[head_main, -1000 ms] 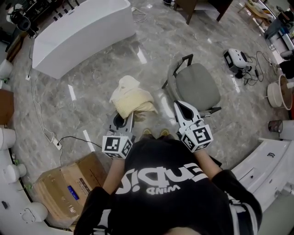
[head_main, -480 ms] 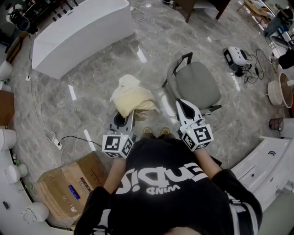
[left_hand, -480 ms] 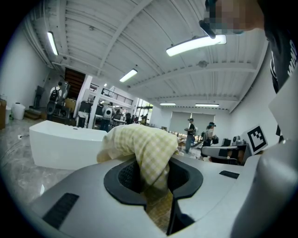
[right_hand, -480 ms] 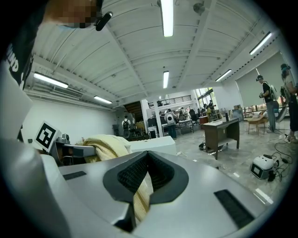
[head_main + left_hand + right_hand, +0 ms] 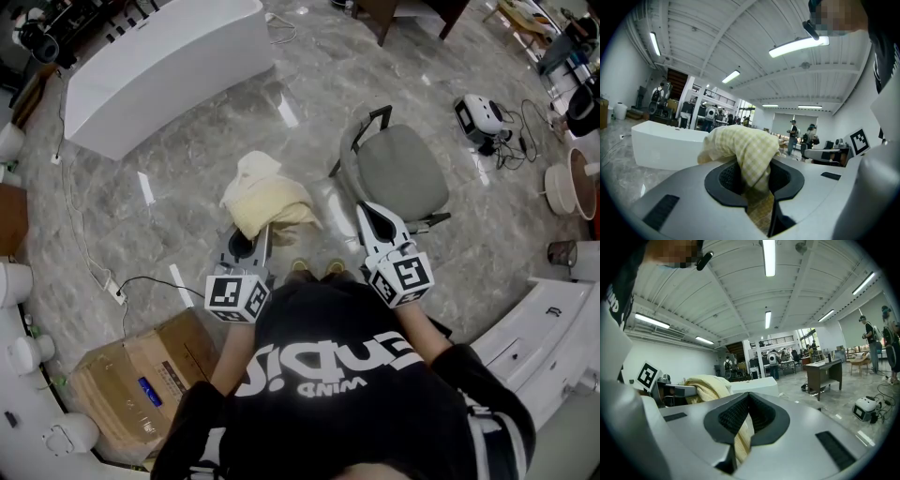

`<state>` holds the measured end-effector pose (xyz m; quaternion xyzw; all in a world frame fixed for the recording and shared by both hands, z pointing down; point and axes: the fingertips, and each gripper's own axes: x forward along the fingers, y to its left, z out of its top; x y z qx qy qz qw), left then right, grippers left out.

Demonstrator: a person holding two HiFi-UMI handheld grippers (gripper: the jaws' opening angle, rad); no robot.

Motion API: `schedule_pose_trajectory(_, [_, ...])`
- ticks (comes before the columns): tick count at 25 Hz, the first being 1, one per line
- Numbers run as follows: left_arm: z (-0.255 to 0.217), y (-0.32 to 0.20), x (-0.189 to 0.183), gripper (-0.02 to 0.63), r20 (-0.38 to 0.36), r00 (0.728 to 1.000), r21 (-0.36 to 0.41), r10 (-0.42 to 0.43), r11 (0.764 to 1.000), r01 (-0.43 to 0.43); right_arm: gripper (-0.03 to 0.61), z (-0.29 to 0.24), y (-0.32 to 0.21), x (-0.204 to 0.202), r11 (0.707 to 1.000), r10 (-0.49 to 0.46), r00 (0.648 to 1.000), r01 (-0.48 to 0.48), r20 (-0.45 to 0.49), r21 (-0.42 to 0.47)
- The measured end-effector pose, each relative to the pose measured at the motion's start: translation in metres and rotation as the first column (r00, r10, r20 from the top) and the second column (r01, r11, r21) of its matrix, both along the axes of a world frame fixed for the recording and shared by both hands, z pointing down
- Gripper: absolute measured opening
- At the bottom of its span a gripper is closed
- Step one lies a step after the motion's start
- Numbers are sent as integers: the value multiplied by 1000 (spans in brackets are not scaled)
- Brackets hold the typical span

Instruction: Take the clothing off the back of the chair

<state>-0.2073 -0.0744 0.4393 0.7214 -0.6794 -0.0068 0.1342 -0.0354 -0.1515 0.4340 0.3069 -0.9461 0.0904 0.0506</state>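
Observation:
A pale yellow checked garment hangs bunched in the air, left of a grey office chair and clear of its back. My left gripper is shut on it. In the left gripper view the cloth fills the gap between the dark pads of that gripper and drapes over them. My right gripper is level beside the chair's front edge, apart from the garment, jaws shut with nothing between the tips. From the right gripper the garment shows off to the left and through the slit under the jaws.
A long white tub-shaped unit lies at the back left. A cardboard box sits close on my left, with a cable and power strip on the marble floor. A white device with cords and a bucket are at the right.

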Motion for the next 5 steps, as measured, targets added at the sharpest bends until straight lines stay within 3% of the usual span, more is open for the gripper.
schedule_pose_trajectory(5, [1,6,3,103,-5,1000,-5,-4,1000,4,14,-2,4,2,1000,-4,1000,4,-1,3])
